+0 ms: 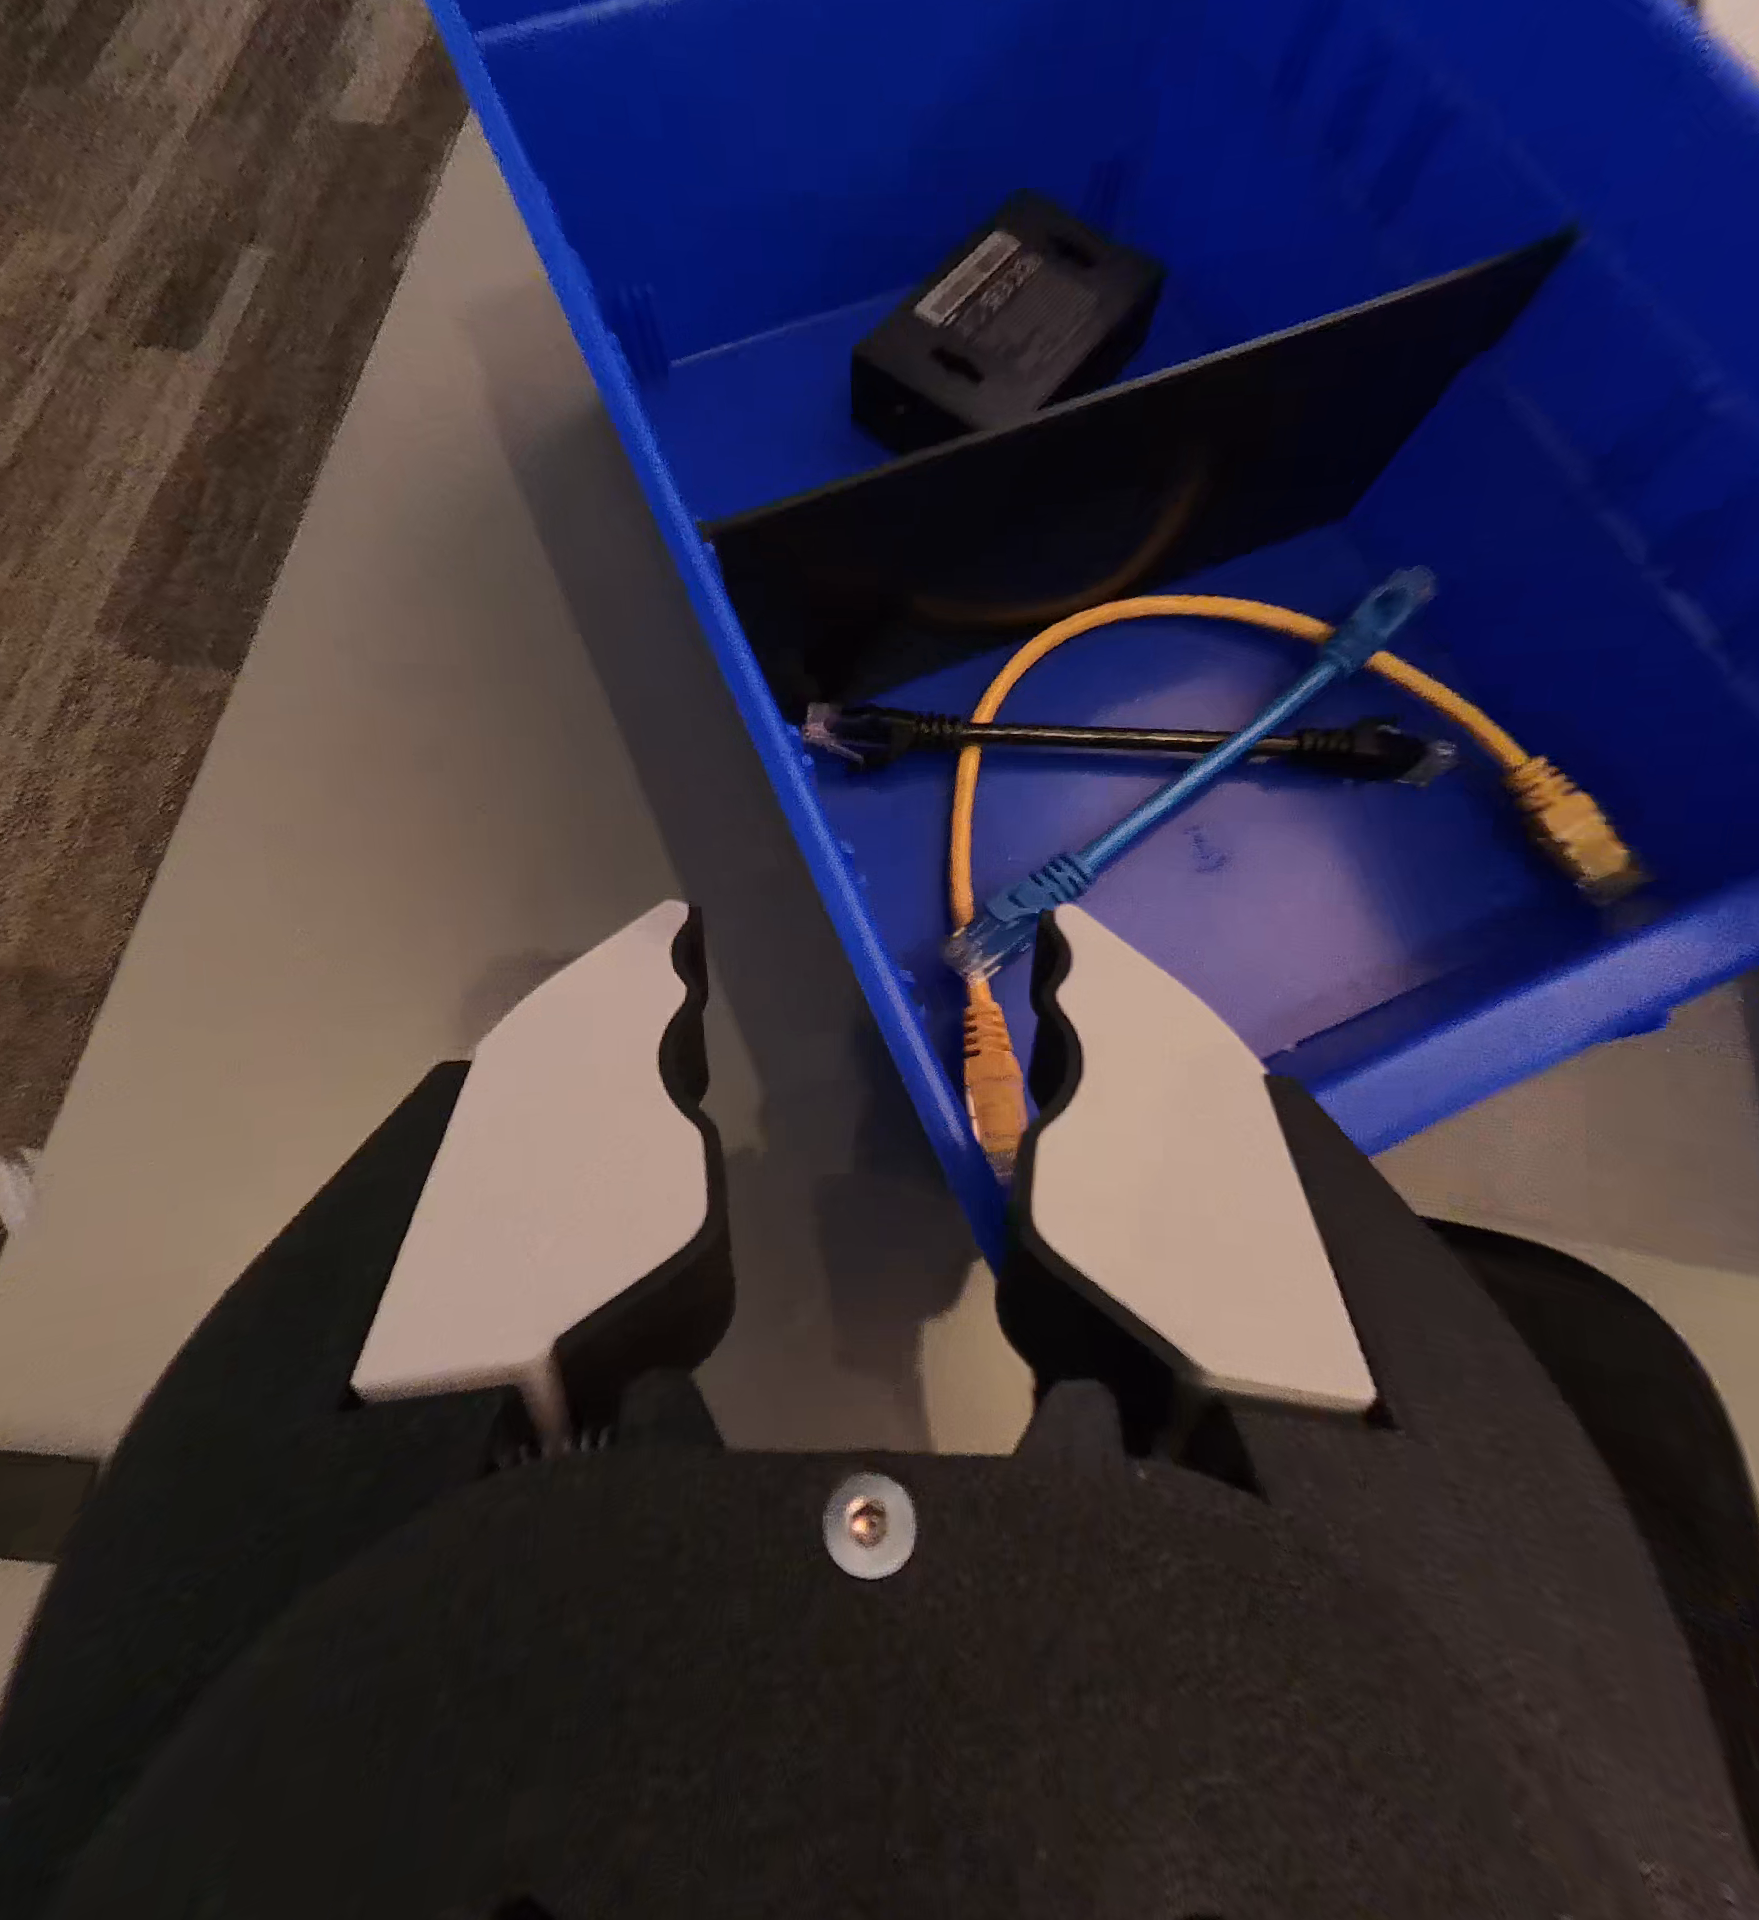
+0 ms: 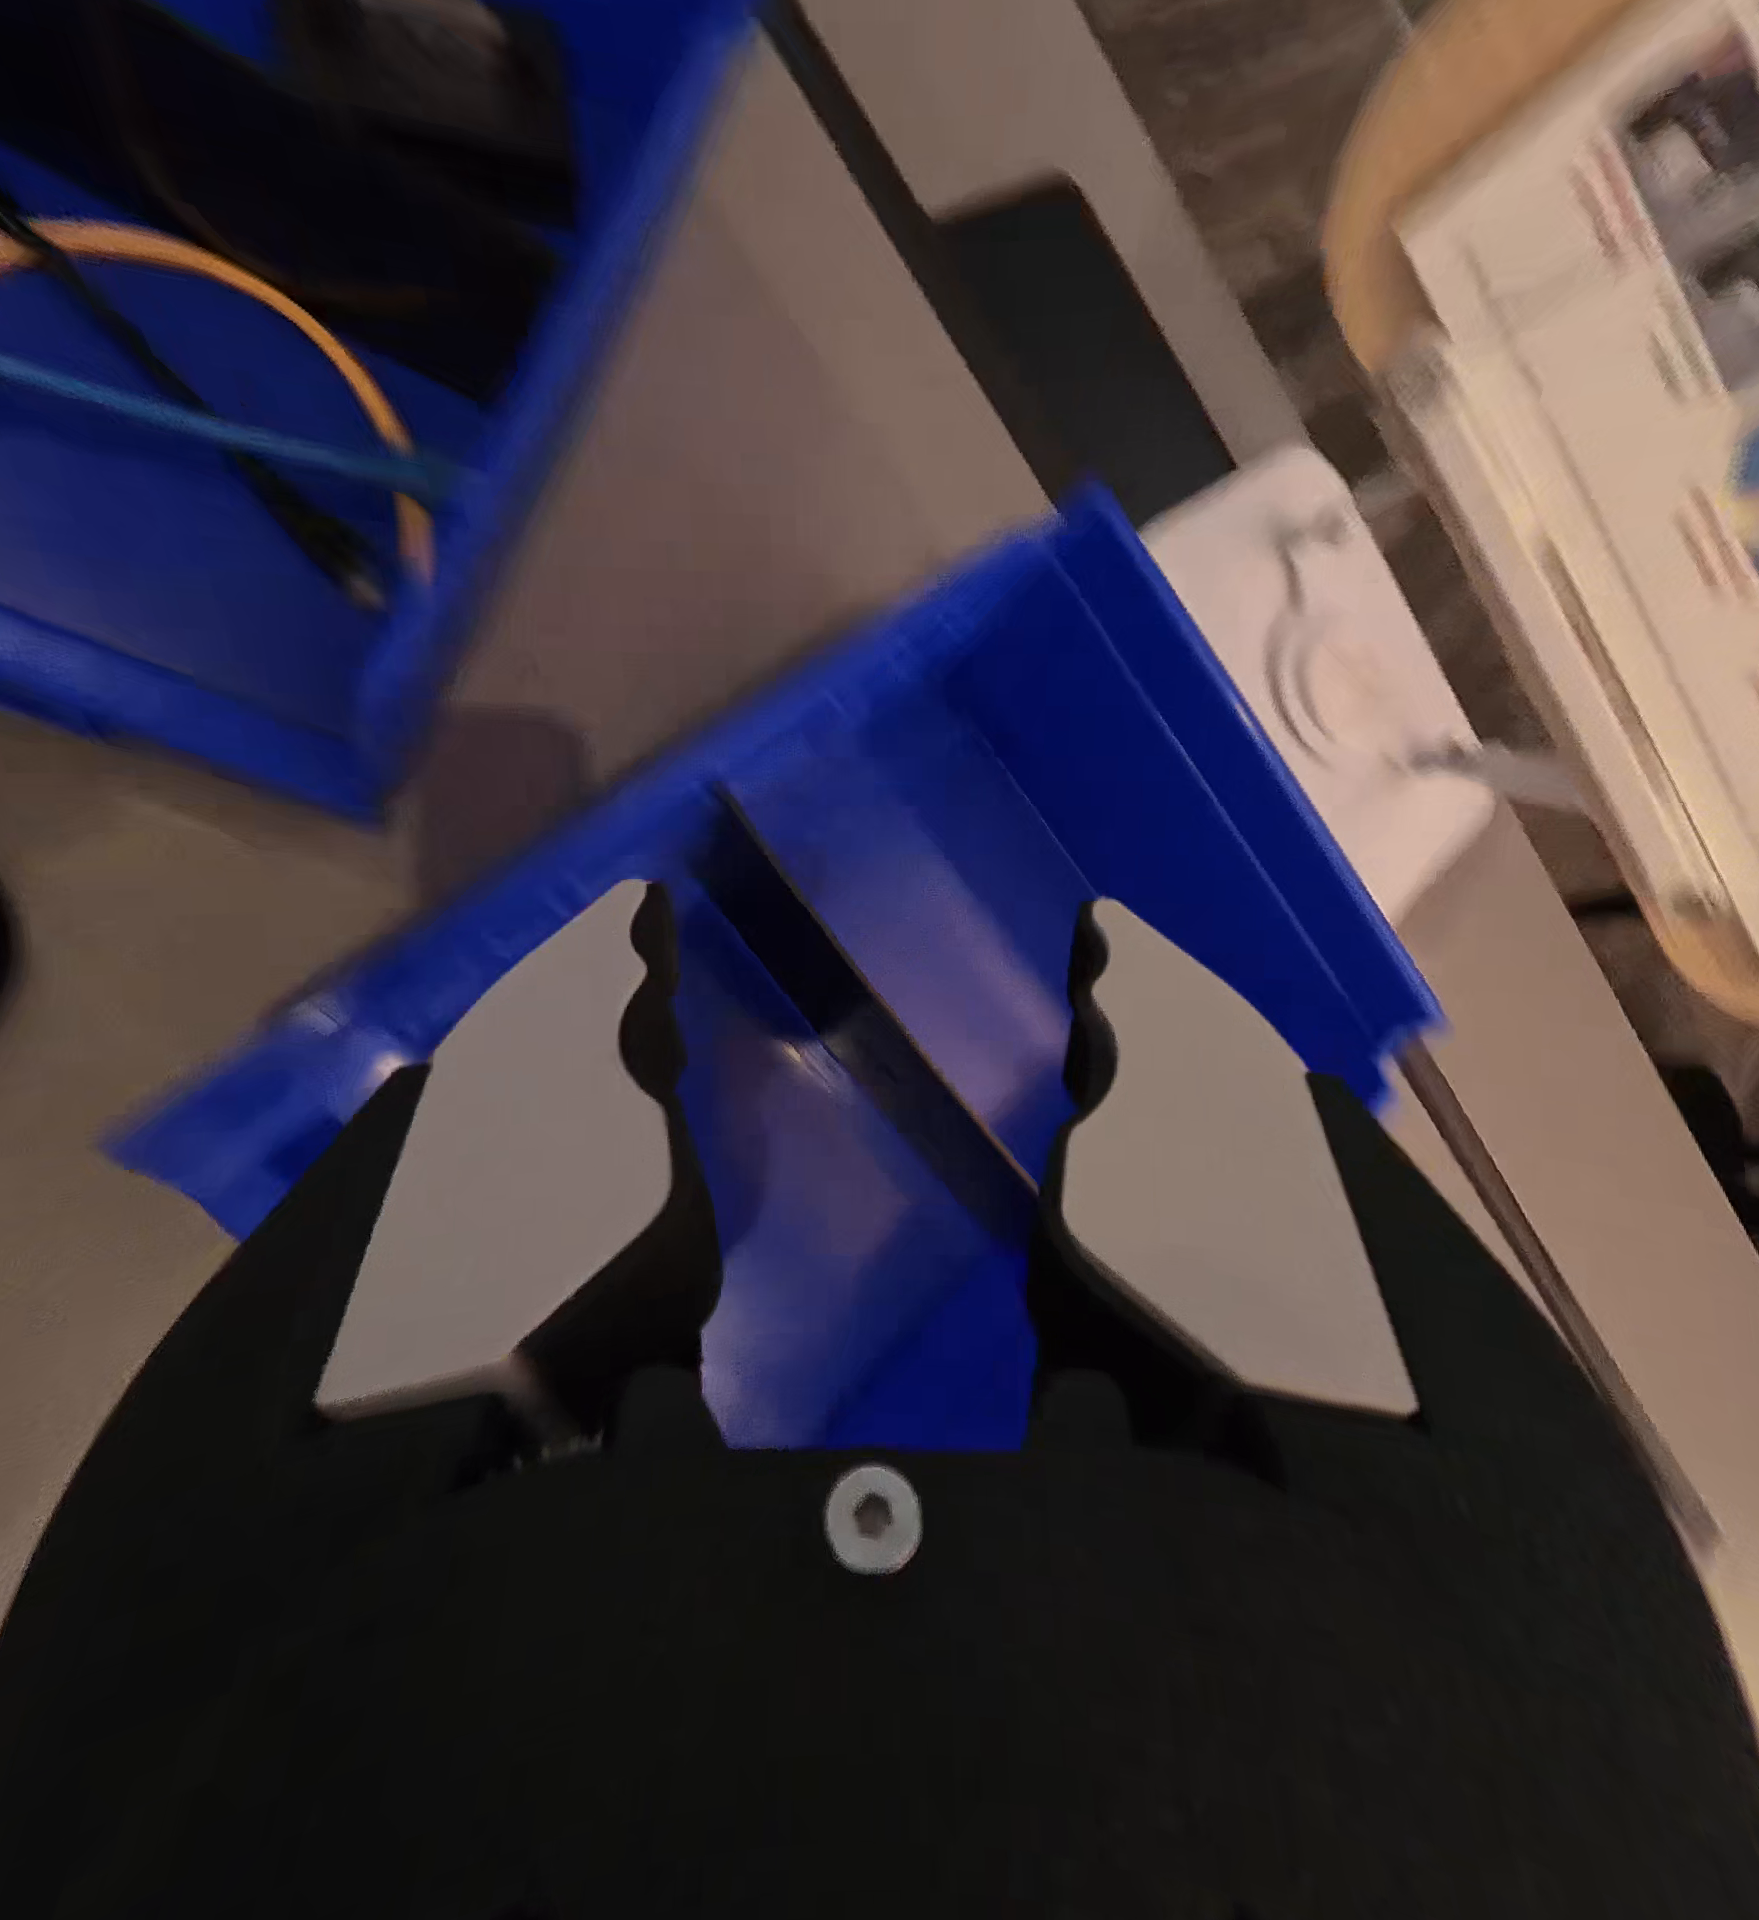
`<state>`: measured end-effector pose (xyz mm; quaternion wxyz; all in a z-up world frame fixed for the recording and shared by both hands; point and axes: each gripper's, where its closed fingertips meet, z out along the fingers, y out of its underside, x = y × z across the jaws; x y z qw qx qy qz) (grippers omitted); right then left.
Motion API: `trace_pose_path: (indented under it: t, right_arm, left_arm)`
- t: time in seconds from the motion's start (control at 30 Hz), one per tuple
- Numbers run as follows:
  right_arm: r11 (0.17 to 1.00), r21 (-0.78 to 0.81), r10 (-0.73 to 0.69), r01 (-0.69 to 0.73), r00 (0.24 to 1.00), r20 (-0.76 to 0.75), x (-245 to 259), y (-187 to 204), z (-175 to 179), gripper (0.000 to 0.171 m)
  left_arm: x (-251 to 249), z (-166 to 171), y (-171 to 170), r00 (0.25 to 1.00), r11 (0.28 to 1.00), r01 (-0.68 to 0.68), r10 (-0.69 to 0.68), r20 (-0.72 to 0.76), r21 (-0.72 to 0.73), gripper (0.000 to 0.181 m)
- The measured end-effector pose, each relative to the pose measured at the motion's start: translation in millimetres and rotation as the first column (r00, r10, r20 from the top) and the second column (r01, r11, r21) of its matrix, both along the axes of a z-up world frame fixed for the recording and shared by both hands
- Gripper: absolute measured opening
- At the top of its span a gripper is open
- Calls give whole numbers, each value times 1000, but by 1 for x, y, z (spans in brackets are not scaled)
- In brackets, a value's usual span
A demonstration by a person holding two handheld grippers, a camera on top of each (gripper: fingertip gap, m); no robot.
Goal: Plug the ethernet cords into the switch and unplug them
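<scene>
The left tool [image 1: 867, 930] hangs with its jaws spread wide and empty above the near corner of a blue bin [image 1: 1633, 343] that stands on a pale bench [image 1: 355, 831]. A black divider [image 1: 1145, 488] splits the bin into two compartments. In the far compartment lies the black switch [image 1: 1005, 327], a pale label on its upper face. In the near compartment three short ethernet cords lie crossed on the floor of the bin: a yellow cord [image 1: 1166, 608] curves in a loop, one plug near the right wall and the other down in the corner just beside the tool's right finger; a black cord [image 1: 1093, 740] lies straight across it; a blue cord [image 1: 1197, 774] runs diagonally over both, its near plug close to the tip of that same finger and its far plug raised toward the divider. No cord is plugged into the switch. Brown patterned carpet [image 1: 75, 416] shows beyond the bench edge at left.

The right tool [image 2: 870, 914] is likewise wide apart and holds nothing, poised over a second blue bin [image 2: 1114, 707] with its own dark divider [image 2: 854, 997]; this view is heavily blurred. The first bin [image 2: 584, 343] with the cords sits at upper left. A white object [image 2: 1311, 665] and a round wooden table [image 2: 1374, 187] carrying printed sheets lie past the bench edge at right.
</scene>
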<state>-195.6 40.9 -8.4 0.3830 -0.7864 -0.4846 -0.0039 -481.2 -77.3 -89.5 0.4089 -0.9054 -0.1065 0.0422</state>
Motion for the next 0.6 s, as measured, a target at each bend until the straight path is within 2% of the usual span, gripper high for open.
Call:
trace_pose_path:
  t: [0.03,0.13,0.27,0.43,0.6]
  right_arm:
    - [998,11,-60,60,998,13,31,4,0,70]
    - [964,-32,-263,265,963,62,123,11,-15,75]
    - [892,-245,-387,380,922,22,184,0,-47,74]
    - [850,-430,-390,305,912,-124,177,-15,-61,70]
    - [838,-464,-376,288,920,-107,166,-20,-68,68]
  left_arm:
    - [-1,-3,2,1000,1000,-2,2,8,0,62]
    - [1,-5,6,999,1000,14,-14,29,-2,45]
    - [2,-9,10,997,997,70,-68,37,-39,35]
    - [-16,-12,16,989,983,138,-143,-36,-124,26]
    - [-20,-13,35,962,955,258,-267,-49,-148,22]
